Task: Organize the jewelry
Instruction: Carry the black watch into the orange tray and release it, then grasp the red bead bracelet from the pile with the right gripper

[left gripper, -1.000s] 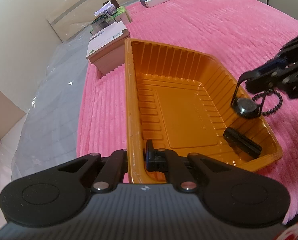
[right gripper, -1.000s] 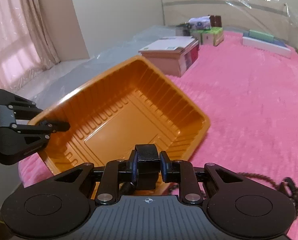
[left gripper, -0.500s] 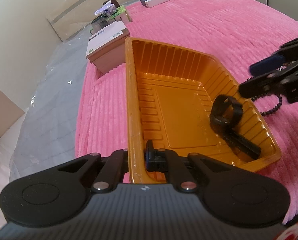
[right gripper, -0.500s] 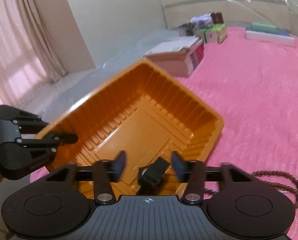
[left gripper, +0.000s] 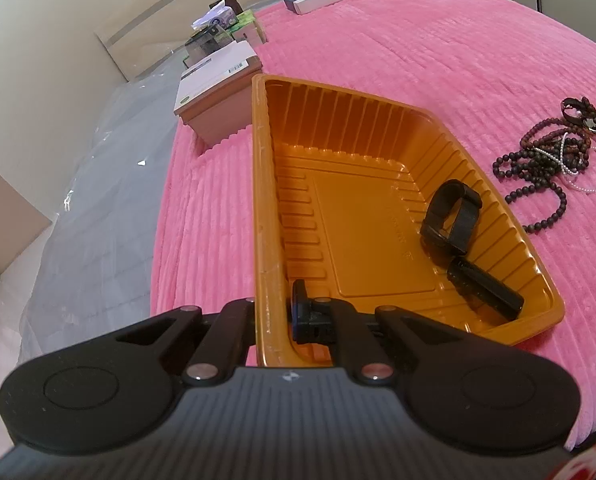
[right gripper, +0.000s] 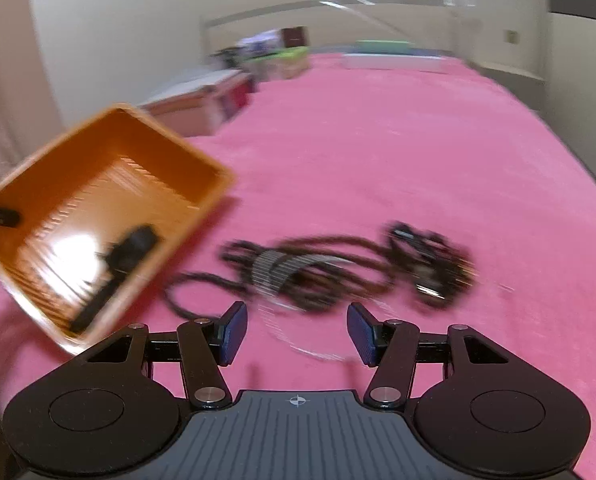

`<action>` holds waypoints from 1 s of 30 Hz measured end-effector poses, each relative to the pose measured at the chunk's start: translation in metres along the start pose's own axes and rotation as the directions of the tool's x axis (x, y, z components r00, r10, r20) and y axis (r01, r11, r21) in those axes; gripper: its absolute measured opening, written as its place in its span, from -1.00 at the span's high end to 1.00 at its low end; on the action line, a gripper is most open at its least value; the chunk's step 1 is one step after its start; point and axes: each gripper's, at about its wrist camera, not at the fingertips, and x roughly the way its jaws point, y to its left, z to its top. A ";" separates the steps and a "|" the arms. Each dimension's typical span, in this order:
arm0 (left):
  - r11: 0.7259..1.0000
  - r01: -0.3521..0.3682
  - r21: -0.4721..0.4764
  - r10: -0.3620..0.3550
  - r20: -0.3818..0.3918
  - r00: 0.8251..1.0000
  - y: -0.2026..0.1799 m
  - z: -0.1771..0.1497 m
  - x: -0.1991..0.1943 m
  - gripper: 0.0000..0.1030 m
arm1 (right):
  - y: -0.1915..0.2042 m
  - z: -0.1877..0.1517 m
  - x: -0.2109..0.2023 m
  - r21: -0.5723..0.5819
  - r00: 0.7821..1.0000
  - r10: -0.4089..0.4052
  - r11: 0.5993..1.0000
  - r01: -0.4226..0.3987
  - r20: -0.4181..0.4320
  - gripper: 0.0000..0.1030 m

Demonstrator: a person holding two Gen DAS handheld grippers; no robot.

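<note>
The left gripper [left gripper: 271, 312] had its fingers clamped on the near rim of the orange plastic tray [left gripper: 265, 200], which sat on the pink ribbed bedspread [left gripper: 438, 40]. Inside the tray lay a black watch [left gripper: 452, 216] with its strap looped, and beside it a black bar-shaped piece [left gripper: 484, 288]. The right gripper [right gripper: 296, 332] hung with its fingers spread wide and holding nothing, above a tangle of dark bead necklaces [right gripper: 338, 268] lying just beside the tray; that view was blurred.

The right wrist view is motion-blurred: the bead pile [right gripper: 338, 268] smears. The tray's [right gripper: 201, 160] black contents stay indistinct.
</note>
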 end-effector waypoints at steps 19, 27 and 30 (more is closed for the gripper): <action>1.000 -0.006 0.001 0.006 -0.013 1.000 -0.001 0.002 0.001 0.95 | -0.039 0.015 0.018 -0.085 0.991 -0.127 0.988 0.129 0.033 0.21; 1.000 -0.002 0.000 0.002 -0.016 1.000 0.000 0.003 0.002 0.95 | -0.025 0.018 0.052 -0.206 0.989 -0.148 0.968 0.143 -0.008 0.48; 1.000 -0.003 0.001 0.003 -0.015 1.000 0.000 0.003 0.002 0.95 | -0.022 0.019 0.061 -0.240 0.985 -0.170 0.957 0.163 -0.011 0.59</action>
